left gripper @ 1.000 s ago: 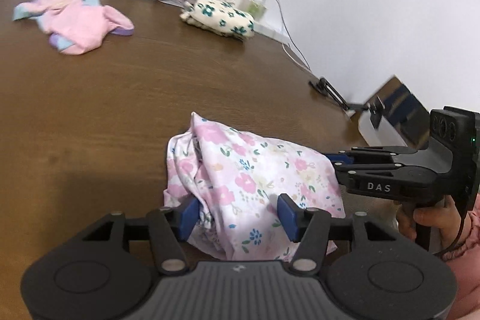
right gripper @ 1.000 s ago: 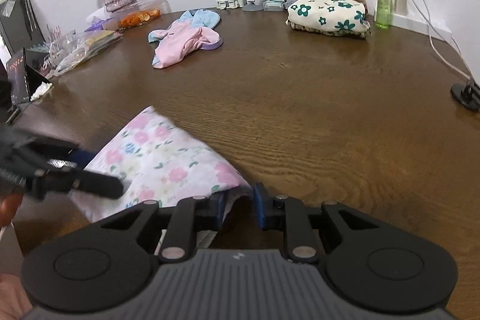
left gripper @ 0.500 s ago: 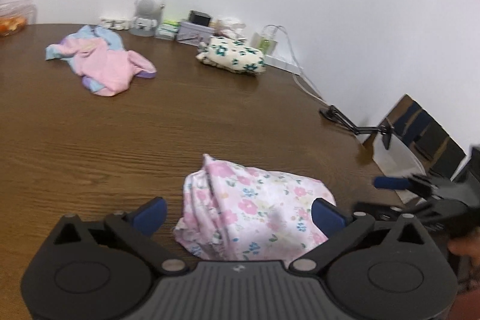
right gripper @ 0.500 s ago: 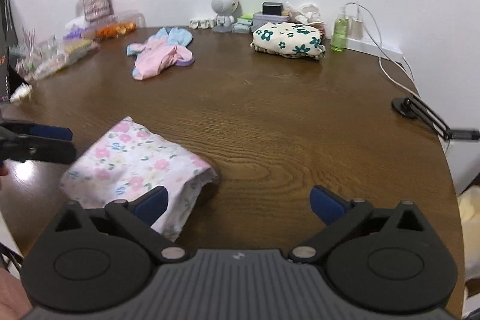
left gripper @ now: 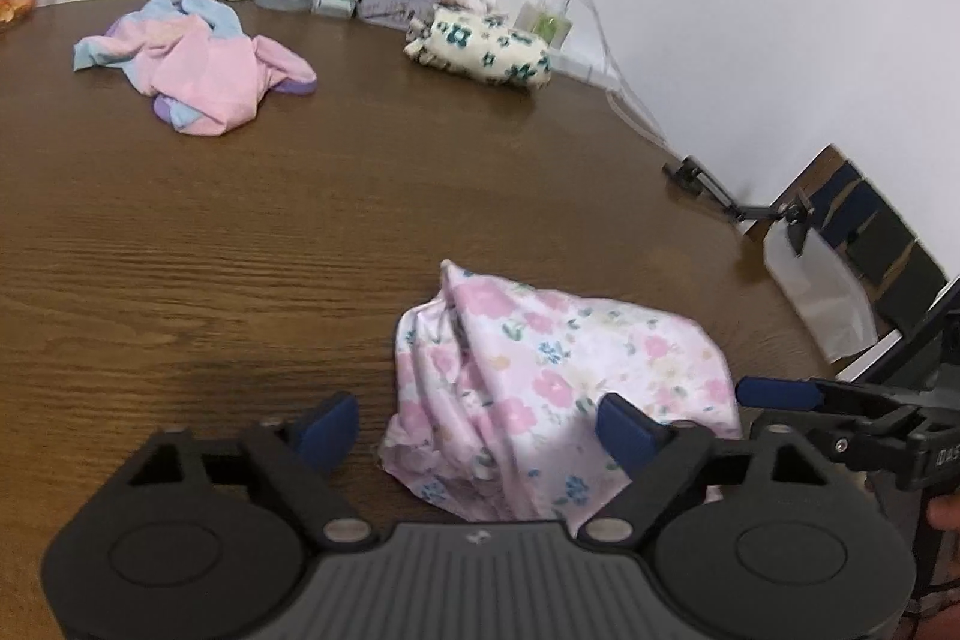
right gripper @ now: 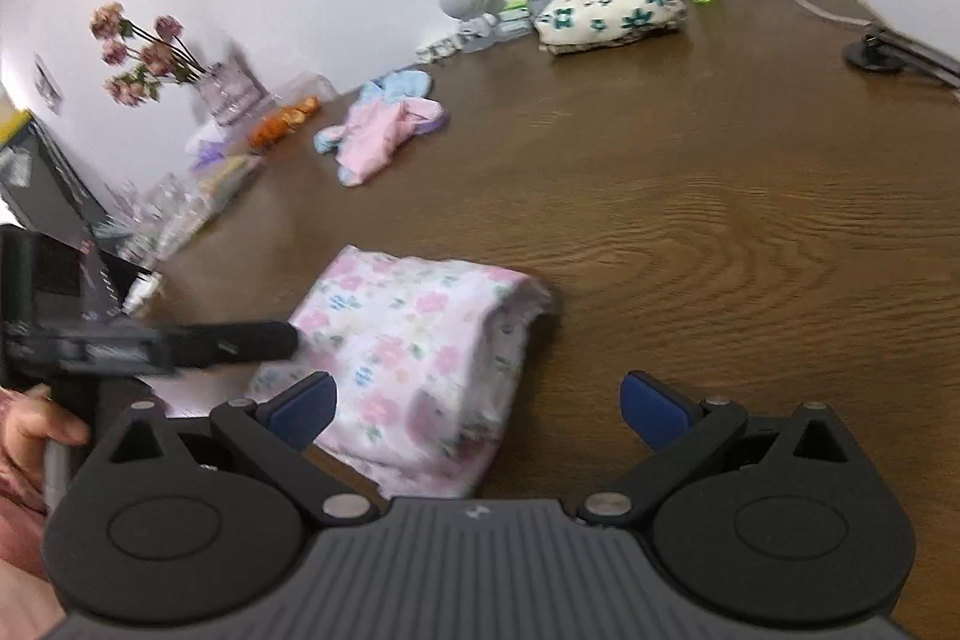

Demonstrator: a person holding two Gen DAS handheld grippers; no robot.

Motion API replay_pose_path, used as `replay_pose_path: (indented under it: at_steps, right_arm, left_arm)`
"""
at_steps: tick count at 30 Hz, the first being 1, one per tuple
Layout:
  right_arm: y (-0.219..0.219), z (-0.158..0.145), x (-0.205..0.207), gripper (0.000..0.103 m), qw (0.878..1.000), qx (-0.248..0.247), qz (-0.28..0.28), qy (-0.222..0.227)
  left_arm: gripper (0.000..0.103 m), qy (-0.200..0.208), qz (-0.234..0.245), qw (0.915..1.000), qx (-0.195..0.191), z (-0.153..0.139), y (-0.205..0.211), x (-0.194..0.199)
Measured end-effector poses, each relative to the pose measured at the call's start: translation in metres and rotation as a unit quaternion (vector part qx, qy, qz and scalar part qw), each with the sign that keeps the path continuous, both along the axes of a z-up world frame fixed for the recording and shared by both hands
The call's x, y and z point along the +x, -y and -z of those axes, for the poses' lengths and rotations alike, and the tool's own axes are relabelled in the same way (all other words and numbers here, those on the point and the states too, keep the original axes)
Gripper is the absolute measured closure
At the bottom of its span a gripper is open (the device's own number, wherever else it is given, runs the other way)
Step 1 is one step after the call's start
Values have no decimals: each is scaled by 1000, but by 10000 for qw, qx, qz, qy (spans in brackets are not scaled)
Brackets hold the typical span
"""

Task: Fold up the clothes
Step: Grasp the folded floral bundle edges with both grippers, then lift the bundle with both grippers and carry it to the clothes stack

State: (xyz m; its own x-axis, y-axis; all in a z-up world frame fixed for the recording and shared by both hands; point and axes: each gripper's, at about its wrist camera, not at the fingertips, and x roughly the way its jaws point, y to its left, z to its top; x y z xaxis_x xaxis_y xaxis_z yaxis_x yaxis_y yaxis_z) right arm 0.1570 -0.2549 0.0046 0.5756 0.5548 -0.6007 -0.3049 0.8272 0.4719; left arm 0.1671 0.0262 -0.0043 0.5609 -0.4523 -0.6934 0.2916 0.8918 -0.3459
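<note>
Left wrist view: left gripper (left gripper: 477, 427) has its fingers spread wide but narrowing, nothing clamped; the folded floral garment (left gripper: 558, 382) lies on the brown counter (left gripper: 240, 250) partly between them. Right gripper (left gripper: 774, 394) enters from the right, lettering on its body too blurred to read. Pink-and-blue garment (left gripper: 198, 70) and a folded cream flowered cloth (left gripper: 480, 46) lie far back.

Right wrist view: right gripper (right gripper: 474, 406) fingers fully spread, empty; floral garment (right gripper: 414, 358) sits under its left finger. A clear container (right gripper: 294, 100) near the vase of flowers (right gripper: 228, 94) holds orange items.
</note>
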Motion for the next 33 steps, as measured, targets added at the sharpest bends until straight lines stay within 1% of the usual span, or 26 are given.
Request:
replay_pose_path:
  at_steps: [1, 2, 3, 4, 5, 7, 9, 10, 13, 15, 17, 19, 24, 27, 30, 33]
  right_arm:
    - [-4, 3, 4, 6, 10000, 10, 2, -33]
    - [-7, 6, 7, 13, 10000, 21, 11, -95]
    - [-10, 10, 11, 18, 9999, 35, 20, -166]
    - [-12, 12, 12, 28, 9998, 72, 64, -149]
    - [-14, 13, 13, 32, 9998, 89, 105, -136]
    - [-19, 14, 13, 33, 9997, 124, 184, -141]
    - [-24, 16, 12, 42, 9994, 205, 229, -153]
    - [-25, 18, 11, 52, 9991, 280, 252, -170]
    - [-26, 22, 10, 56, 9980, 473, 358, -219]
    - [-25, 24, 10, 60, 9970, 592, 415, -263]
    - [-24, 27, 11, 68, 9960, 722, 416, -327]
    - [-25, 30, 11, 75, 9950, 839, 383, -385]
    - [-24, 32, 16, 80, 9933, 1003, 261, -516]
    - [-22, 30, 18, 83, 9931, 1044, 229, -488]
    - [-18, 22, 19, 84, 9938, 1040, 182, -352]
    - [-15, 6, 21, 84, 9954, 948, 95, -125]
  left_arm:
    - [20, -9, 32, 10000, 11, 2, 0, 3]
    - [22, -17, 65, 10000, 22, 5, 1, 6]
    - [25, -22, 103, 9999, 33, 6, 1, 8]
    - [27, -11, 159, 9999, 42, 7, 1, 10]
    - [31, -2, 214, 9998, 43, 7, 2, 12]
    - [37, -16, 325, 9995, -12, 8, 1, 13]
    - [50, -36, 377, 9992, -92, 9, 1, 13]
    - [51, -41, 380, 9992, -133, 10, 1, 13]
    - [54, -57, 382, 9989, -267, 11, 1, 12]
    - [59, -74, 320, 9986, -423, 14, -1, 10]
    - [67, -136, 241, 9978, -608, 17, -3, 9]
    - [71, -147, 129, 9971, -741, 19, -4, 7]
    - [78, -296, -228, 9926, -1154, 24, -7, 3]
    - [82, -332, -340, 9886, -1428, 25, -8, 2]
    - [83, -337, -382, 9837, -1727, 23, -10, 3]
    - [83, -207, -391, 9805, -1912, 13, -10, 6]
